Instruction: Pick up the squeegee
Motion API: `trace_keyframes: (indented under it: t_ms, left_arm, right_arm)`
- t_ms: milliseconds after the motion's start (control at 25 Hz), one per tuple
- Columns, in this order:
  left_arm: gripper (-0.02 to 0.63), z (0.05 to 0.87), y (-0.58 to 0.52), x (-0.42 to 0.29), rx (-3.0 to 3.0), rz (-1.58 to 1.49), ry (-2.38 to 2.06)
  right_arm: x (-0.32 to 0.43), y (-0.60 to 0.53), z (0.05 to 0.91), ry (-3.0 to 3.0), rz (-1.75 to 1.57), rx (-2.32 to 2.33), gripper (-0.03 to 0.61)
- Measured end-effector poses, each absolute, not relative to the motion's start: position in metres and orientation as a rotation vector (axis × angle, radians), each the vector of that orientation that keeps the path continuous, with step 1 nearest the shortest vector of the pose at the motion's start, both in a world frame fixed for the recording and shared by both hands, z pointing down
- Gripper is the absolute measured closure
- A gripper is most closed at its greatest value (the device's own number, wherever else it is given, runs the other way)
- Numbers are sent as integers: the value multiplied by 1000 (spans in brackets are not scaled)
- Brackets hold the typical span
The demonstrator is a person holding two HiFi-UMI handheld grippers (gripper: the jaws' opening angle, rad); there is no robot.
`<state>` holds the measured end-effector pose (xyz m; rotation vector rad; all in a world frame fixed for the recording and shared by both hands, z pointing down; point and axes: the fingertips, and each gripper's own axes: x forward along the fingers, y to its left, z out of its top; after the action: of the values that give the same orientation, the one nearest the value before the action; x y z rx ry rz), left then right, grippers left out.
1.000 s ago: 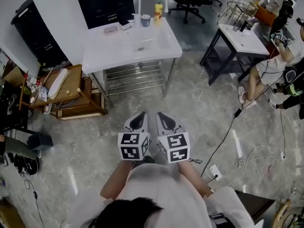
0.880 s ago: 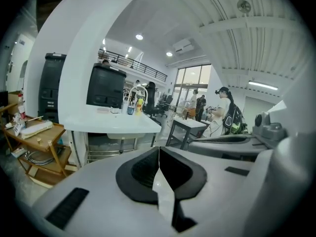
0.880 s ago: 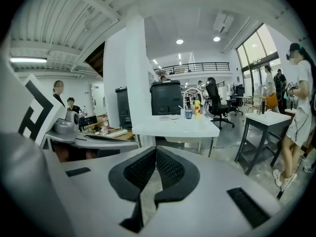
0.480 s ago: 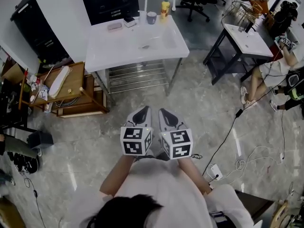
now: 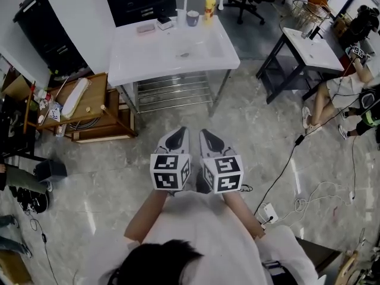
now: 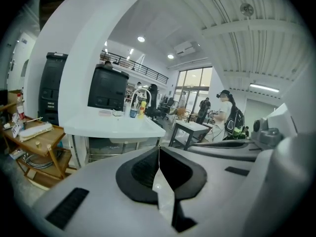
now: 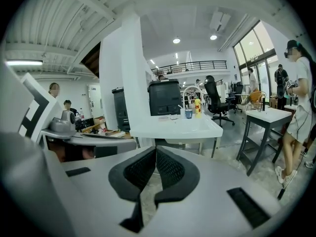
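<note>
Can't pick out the squeegee from here, it's too small to tell among the bits on the far white counter (image 5: 148, 61). A cup (image 5: 192, 18) and a yellow bottle (image 5: 209, 7) sit at its far edge. My left gripper (image 5: 177, 134) and right gripper (image 5: 206, 135) hang side by side over the floor (image 5: 255, 135), jaws together, nothing in them.

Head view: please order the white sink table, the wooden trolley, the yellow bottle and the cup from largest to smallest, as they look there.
1. white sink table
2. wooden trolley
3. yellow bottle and cup: they look about alike, so I do not rank them.
</note>
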<state>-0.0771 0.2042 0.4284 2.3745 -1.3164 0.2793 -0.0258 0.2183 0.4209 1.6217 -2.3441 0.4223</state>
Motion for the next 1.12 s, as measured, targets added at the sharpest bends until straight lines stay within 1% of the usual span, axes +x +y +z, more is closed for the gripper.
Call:
trace_keyframes:
  t_ms: [560,1120]
  left_arm:
    - [586,443,166,-68,2335,302,-1358]
    - [587,442,43,-44,2276,315,-1423]
  right_arm:
    - [-16,174,432,-2365,420,1566,552]
    - [17,45,440,-2388,473,1507,552]
